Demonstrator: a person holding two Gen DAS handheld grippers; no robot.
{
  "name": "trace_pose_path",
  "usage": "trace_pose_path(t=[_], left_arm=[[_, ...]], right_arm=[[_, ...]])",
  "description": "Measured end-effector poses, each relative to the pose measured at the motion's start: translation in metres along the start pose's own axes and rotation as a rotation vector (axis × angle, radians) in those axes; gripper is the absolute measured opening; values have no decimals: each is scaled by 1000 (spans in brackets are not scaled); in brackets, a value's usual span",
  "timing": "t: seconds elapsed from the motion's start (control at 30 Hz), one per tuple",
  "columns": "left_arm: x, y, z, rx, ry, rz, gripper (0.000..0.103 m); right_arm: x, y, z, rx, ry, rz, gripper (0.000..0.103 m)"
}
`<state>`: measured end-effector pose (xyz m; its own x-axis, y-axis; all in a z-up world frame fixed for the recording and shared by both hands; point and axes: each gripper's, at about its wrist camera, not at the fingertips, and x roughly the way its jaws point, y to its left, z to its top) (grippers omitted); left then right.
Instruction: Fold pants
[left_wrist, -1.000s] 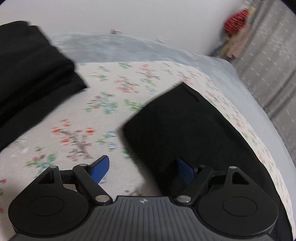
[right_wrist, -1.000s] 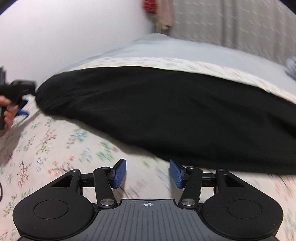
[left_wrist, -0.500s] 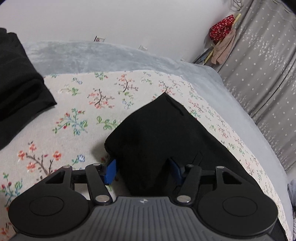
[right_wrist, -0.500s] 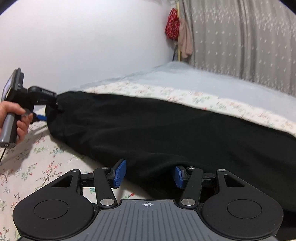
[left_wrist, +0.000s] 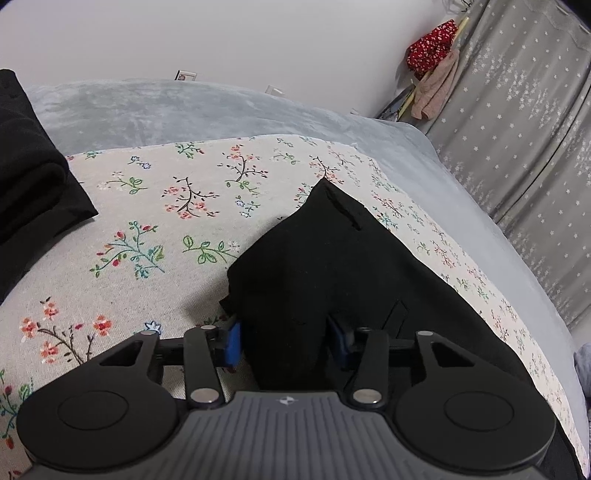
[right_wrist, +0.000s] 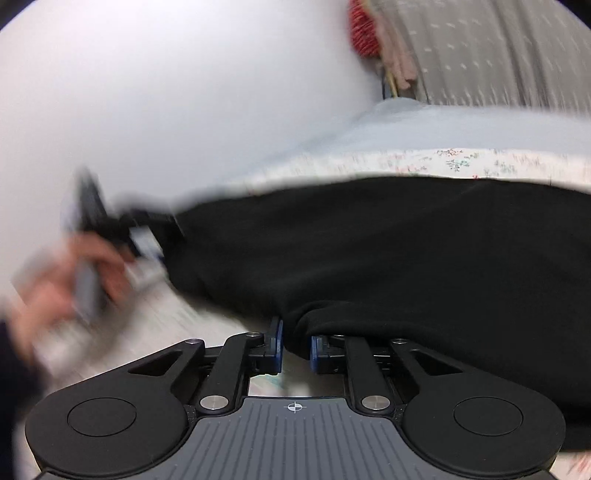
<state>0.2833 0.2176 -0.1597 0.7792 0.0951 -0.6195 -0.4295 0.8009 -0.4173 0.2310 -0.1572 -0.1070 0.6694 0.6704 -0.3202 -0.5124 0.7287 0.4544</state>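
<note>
Change: we are closing both grippers, open a second ago, onto the pants (left_wrist: 332, 280).
Left gripper (left_wrist: 283, 341): pinching a bunched end.
Right gripper (right_wrist: 294, 345): nipping the near edge.
Meaning: we are starting the fold.

My left gripper (left_wrist: 284, 341) shows a ribbed dark-grey deck with a small white emblem, flanked by two matte black round housings with recessed discs. Black link arms carry silver pivot screws and end in blue pads (left_wrist: 233, 343). My right gripper (right_wrist: 294, 345) matches it, its deck stamped with a white crosshair mark. Left of that crosshair, blurred, my bare-skinned left hand (right_wrist: 70, 280) emerges from a dark sleeve.
</note>
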Motion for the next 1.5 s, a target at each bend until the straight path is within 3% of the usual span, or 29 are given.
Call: trace_pose_path(t=[0.07,0.13,0.3,0.47,0.57,0.63,0.7,0.73,0.87,0.97,1.1,1.2,1.27,1.4,1.43,1.47,1.5], left_arm=[[0,1,0,-9,3,-3,57],[0,1,1,-11,9,-4,57],[0,2,2,-10,19,-10,57],[1,3,5,-9,26,-14,57],[1,4,5,-7,28,-16,57],[1,4,6,-10,29,-20,57],[1,5,6,-13,32,-24,57],[2,6,7,-16,34,-26,57],[1,9,9,-31,42,-35,57],[0,10,8,-28,50,-27,57],[-2,18,10,-79,90,-31,59],[-11,26,12,-126,116,-23,60],[-21,31,12,-148,132,-1,61],[-44,35,1,-154,110,56,62],[-45,35,-2,-157,120,62,62],[-44,36,-3,-179,132,55,62],[-42,38,-3,-206,138,43,62]], right_arm=[[-16,-7,8,107,-70,44,8],[-17,-15,11,175,-72,72,13],[22,-6,-8,9,120,-39,25],[42,21,-18,-141,129,-27,72],[64,43,-14,-233,118,-25,78],[82,59,-16,-321,139,-53,76],[93,66,-13,-348,156,-60,44],[88,62,-7,-278,131,-36,21],[40,23,15,87,-41,165,18],[27,-2,19,242,-37,245,19],[37,-3,11,126,82,87,22],[41,9,-1,14,118,61,42],[45,23,-8,-95,120,37,75],[74,48,-23,-302,163,-62,77],[80,52,-25,-318,172,-71,58],[83,54,-24,-313,173,-74,26],[82,56,-25,-301,159,-72,18]])
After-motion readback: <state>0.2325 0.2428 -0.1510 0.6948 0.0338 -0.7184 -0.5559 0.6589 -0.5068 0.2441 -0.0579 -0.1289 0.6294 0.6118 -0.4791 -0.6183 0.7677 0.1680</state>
